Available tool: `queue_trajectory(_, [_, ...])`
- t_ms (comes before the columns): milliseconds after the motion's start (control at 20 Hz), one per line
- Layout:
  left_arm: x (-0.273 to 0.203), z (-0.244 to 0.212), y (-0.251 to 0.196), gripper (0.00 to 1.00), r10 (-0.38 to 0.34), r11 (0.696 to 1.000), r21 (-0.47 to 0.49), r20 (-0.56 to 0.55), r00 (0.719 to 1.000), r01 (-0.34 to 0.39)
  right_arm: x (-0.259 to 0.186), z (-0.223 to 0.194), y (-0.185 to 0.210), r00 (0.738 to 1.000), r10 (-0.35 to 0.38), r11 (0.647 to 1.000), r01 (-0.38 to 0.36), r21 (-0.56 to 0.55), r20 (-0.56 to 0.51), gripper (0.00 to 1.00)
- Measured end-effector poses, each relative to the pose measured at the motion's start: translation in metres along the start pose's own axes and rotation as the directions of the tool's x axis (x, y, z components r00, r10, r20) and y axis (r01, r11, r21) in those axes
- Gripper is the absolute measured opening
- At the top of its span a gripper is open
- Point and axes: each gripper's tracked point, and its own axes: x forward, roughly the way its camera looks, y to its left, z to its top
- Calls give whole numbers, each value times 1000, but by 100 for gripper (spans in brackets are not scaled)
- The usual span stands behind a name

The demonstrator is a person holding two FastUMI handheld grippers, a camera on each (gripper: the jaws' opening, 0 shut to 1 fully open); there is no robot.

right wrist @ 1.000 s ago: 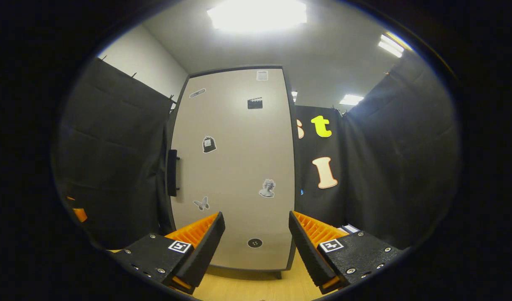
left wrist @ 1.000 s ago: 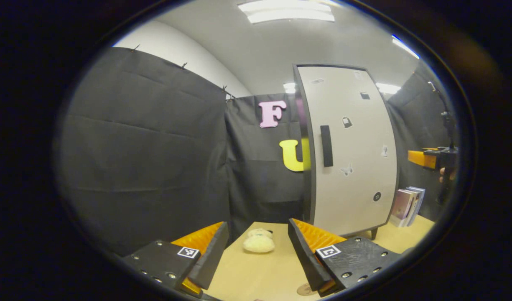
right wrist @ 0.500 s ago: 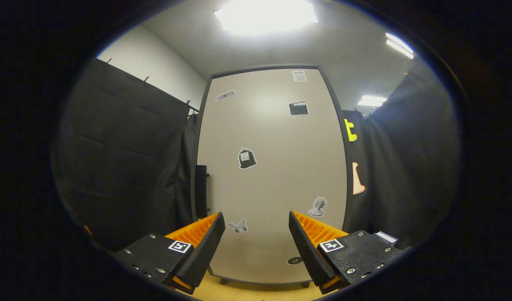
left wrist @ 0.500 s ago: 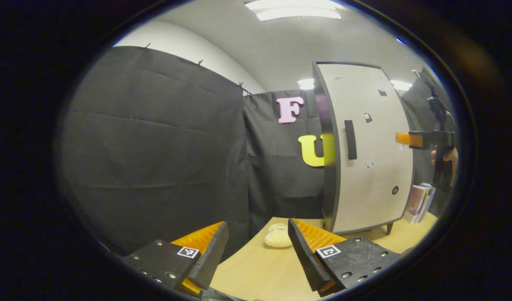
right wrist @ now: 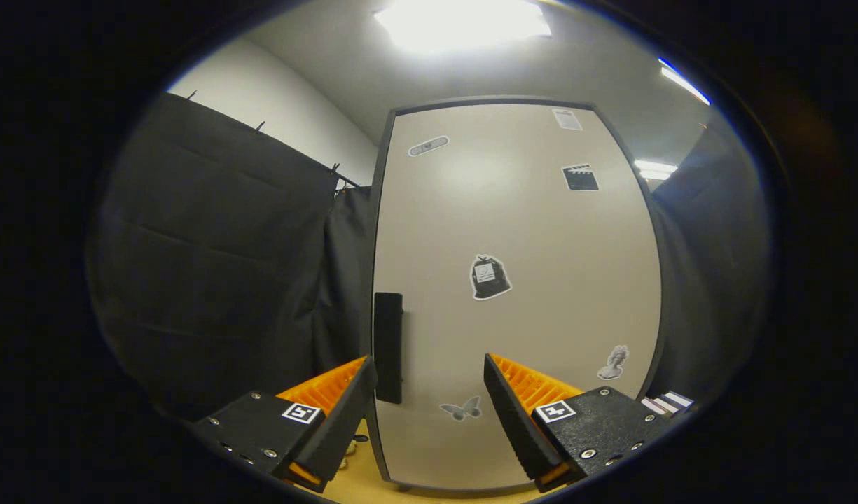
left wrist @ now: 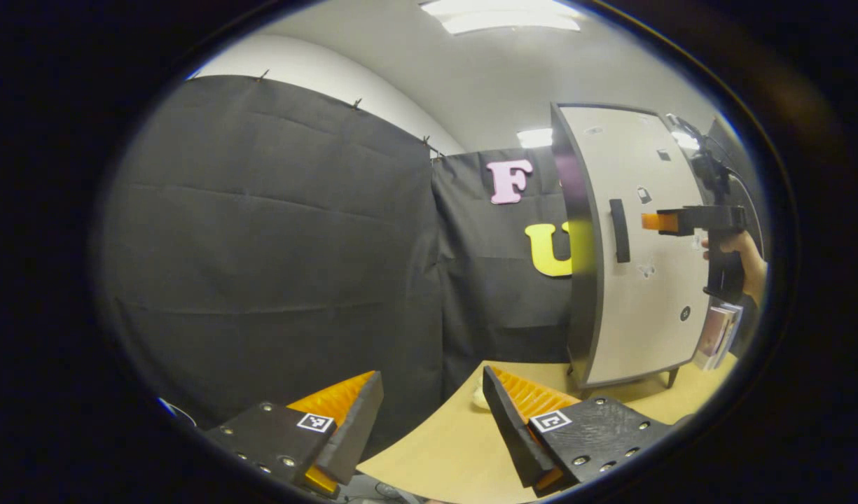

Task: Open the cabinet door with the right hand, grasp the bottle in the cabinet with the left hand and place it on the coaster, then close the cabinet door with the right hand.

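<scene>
Right tongs (right wrist: 430, 406) have neared the smooth door's (right wrist: 527, 231) black bar handle (right wrist: 388, 348).

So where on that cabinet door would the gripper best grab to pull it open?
Probably the black vertical handle at the cabinet door's left edge. It is a tall, narrow bar, so the open right gripper should come straight at the front, one finger on each side.

Bench (left wrist: 443, 455): light wood top, corner visible in left gripper view. Pale soft lump (left wrist: 480, 397) on it, mostly hidden, possibly a plush toy. Books (left wrist: 717, 334) stand upright at the far right, on the bench. Black cloth wall (left wrist: 274, 259) behind, clipped along its top edge. Ceiling light panels (right wrist: 462, 15) on, glaring in right gripper view.
</scene>
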Motion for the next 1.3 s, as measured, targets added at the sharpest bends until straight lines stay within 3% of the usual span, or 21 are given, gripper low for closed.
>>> queue_trajectory(200, [-5, -7, 24, 89, 20, 1000, 2, -11, 1000, -20, 31, -4, 17, 1000, -10, 1000, 10, -2, -23, 95])
queue_trajectory(400, [-7, -10, 40, 89, 29, 1000, 8, -17, 999, -28, 58, -24, 28, 993, -27, 999, 30, 23, -115, 84])
queue_trajectory(500, [-8, -11, 52, 89, 34, 999, 7, -17, 999, -34, 70, -33, 29, 987, -45, 998, 50, 31, -157, 75])
queue_trajectory(650, [-10, -12, 61, 89, 35, 999, 1, -16, 999, -35, 75, -39, 33, 982, -49, 996, 61, 60, -182, 36])
queue_trajectory(700, [-9, -12, 63, 90, 33, 999, -1, -17, 999, -33, 72, -39, 33, 979, -49, 997, 61, 55, -196, 33])
queue_trajectory(750, [-9, -13, 63, 90, 28, 1000, -4, -18, 999, -28, 72, -37, 33, 979, -44, 997, 56, 56, -200, 24])
queue_trajectory(1050, [11, -6, 39, 86, -34, 999, 0, -2, 999, 34, 58, -35, 34, 979, 48, 996, -33, 77, -197, 21])
queue_trajectory(1250, [12, 1, 7, 86, -99, 995, 4, 14, 995, 99, 46, -33, 32, 975, 107, 992, -92, 83, -192, 20])
queue_trajectory(1300, [14, 2, -3, 89, -114, 993, 4, 15, 993, 114, 45, -34, 32, 974, 119, 991, -104, 86, -194, 20])
